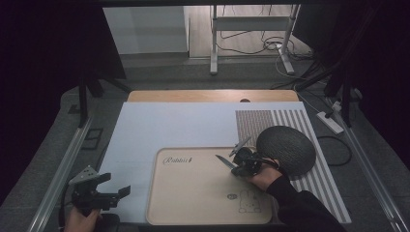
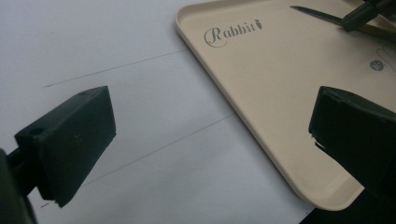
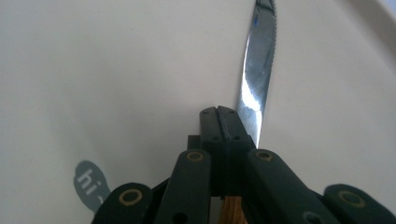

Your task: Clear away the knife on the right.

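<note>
Two tools, right tool low over tray, pinching knife, left tool spread, hovering beside tray

Beige tray, striped mat

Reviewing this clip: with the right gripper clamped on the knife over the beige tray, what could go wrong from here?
1. The right gripper pinches the steel serrated knife with a wooden handle near the handle end, so the long blade may pivot or slip.
2. The blade tip hangs low over the beige plastic tray printed "Rabbit" and could scrape it.
3. The dark grey round woven mat lies close beside the right hand; a swing might snag it.
</note>
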`<state>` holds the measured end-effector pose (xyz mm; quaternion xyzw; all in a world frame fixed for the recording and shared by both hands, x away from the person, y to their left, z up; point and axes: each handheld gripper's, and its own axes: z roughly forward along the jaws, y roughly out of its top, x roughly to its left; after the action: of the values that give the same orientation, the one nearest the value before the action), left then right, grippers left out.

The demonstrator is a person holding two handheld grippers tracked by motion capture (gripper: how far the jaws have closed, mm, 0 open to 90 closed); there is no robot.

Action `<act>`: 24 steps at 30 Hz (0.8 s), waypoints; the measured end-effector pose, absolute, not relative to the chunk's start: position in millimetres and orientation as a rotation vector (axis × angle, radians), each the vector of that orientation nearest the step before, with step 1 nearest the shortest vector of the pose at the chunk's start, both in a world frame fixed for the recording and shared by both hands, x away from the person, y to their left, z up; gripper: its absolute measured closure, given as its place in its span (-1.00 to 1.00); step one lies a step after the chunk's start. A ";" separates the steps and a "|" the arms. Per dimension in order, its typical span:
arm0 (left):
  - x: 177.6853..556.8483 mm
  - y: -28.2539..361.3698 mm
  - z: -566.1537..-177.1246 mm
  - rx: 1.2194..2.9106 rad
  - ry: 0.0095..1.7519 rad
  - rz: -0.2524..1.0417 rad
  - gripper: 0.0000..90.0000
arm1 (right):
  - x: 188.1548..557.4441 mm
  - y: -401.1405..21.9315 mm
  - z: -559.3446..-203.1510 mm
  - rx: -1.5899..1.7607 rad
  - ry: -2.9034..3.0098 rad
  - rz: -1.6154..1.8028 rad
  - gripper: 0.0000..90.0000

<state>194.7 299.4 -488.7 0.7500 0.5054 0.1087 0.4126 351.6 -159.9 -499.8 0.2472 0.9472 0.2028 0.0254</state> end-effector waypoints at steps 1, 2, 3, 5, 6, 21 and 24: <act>194.7 299.3 -488.5 1.889 1.270 0.274 -0.99 | 352.6 -163.5 -499.9 0.786 2.919 0.632 0.99; 194.7 299.2 -488.5 1.890 1.269 0.274 -0.99 | 353.5 -166.0 -499.5 0.794 2.921 0.629 0.99; 194.8 299.2 -488.5 1.890 1.269 0.274 -0.99 | 354.1 -169.1 -499.6 0.806 2.917 0.632 0.99; 195.0 299.2 -488.5 1.889 1.270 0.273 -0.99 | 354.9 -175.3 -499.2 0.829 2.914 0.632 0.99; 195.0 299.2 -488.5 1.889 1.270 0.272 -0.99 | 355.1 -178.5 -499.0 0.843 2.913 0.637 0.99; 195.2 299.7 -488.6 1.880 1.272 0.270 -0.99 | 347.4 -217.7 -497.0 0.986 2.907 0.643 0.99; 195.4 299.7 -488.6 1.879 1.273 0.269 -0.99 | 346.3 -224.3 -496.9 1.013 2.899 0.647 0.99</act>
<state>195.4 299.7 -488.6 0.7478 0.5069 0.1073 0.4151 346.3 -224.3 -496.9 0.3227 0.9238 0.2061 0.0015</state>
